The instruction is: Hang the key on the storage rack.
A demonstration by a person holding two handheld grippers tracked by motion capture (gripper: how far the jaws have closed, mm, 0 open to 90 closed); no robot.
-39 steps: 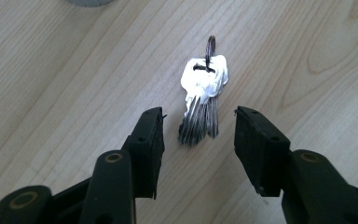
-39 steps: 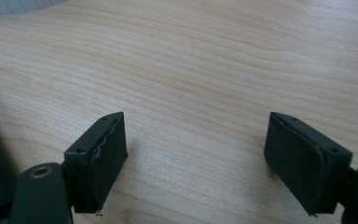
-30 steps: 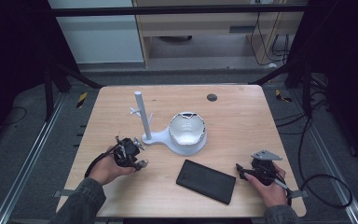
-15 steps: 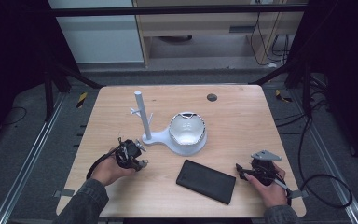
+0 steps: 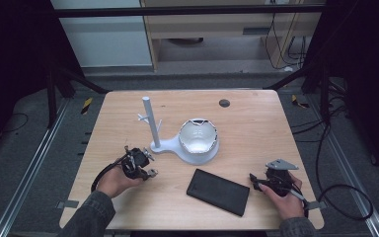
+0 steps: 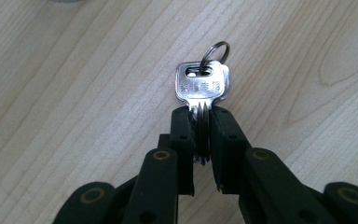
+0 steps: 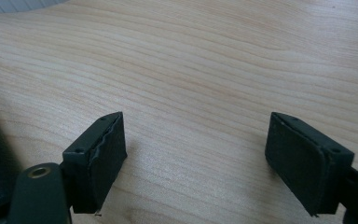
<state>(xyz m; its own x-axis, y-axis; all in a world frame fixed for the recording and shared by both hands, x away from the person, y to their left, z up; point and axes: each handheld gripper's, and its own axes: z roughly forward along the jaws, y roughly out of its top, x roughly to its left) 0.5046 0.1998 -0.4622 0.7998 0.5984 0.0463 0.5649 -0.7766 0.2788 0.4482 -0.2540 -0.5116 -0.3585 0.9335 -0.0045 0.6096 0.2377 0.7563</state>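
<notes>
Two silver keys on a small ring (image 6: 202, 84) are pinched by their blades between the jaws of my left gripper (image 6: 203, 117), just above the wooden table. From above, the left gripper (image 5: 147, 169) sits at the near left of the table, in front of a white stand (image 5: 149, 121). My right gripper (image 7: 196, 140) is open over bare wood with nothing between its jaws. In the high view the right gripper (image 5: 254, 180) rests at the near right, beside a black flat slab (image 5: 218, 191).
The white stand has an upright post with small pegs, and a white bowl (image 5: 199, 140) sits on its base at mid-table. A small dark disc (image 5: 224, 103) lies near the far edge. The table's front edge (image 5: 187, 228) is close to both hands.
The left hand with its gripper has drifted slightly toward the right and nearer the front. The right gripper has stayed put.
</notes>
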